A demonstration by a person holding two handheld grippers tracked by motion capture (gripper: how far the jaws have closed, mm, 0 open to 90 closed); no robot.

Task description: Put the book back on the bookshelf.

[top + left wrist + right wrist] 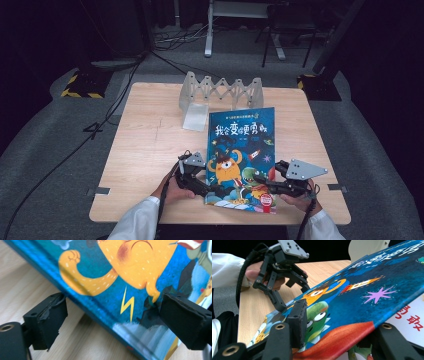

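Right tool [264, 181] has the front cover of the picture book [240, 150] pinched and lifted at its right edge, so the white page underneath peeks out. Left tool [216, 189] sits at the book's left edge with its jaws spread wide around the spine side, not pressing anything. The book lies near the front edge of the desk [145, 145], a bit right of middle. Looks like the opening step: next move is probably swinging that cover over to the left while the left tool steadies the spine. Cover's glossy, stiff hardback; desk is pale wood grain. A folding plastic rack [220, 91] stands at the back edge.
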